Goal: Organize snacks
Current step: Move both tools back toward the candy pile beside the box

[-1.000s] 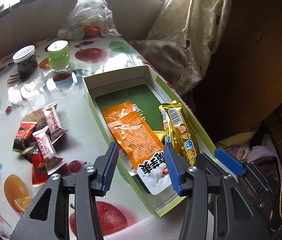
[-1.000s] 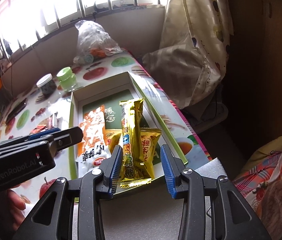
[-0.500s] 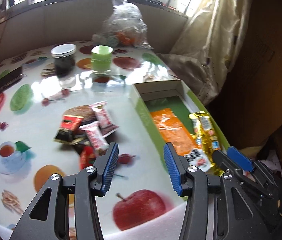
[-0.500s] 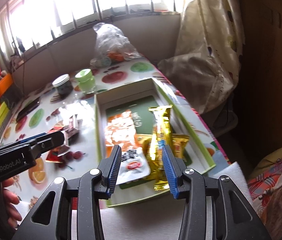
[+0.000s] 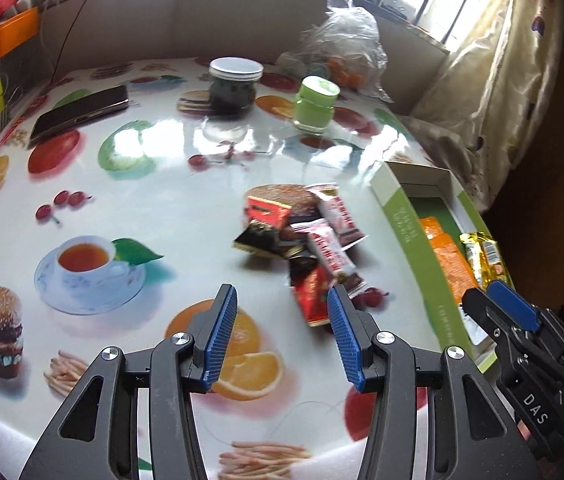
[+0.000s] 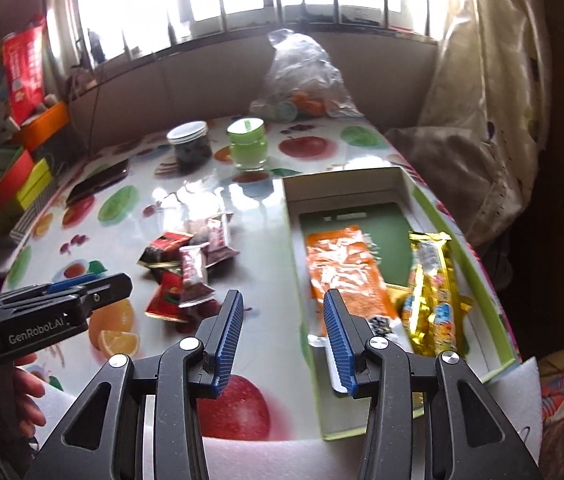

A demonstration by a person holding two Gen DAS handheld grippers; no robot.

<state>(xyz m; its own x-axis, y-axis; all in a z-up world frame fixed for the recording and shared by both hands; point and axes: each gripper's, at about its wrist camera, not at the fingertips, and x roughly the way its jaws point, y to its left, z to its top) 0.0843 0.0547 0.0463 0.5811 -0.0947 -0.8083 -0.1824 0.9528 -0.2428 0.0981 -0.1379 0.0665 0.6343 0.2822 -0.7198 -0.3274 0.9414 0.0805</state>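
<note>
Jars [image 5: 235, 87], phone [image 5: 80, 111] – well behind snack pile [image 5: 305, 236].

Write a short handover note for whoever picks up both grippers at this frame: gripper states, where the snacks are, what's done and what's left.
Left gripper: open, empty, hovering just short of the pile of small snacks on the table.
Right gripper: open, empty, over the table beside the box's near left wall.
Done: the orange packet and gold packets lie inside the box.
Left: the red, dark and pink-white wrapped snacks in the pile are all outside the box, to its left. Likely next: left gripper picks from the pile's near end.
</note>
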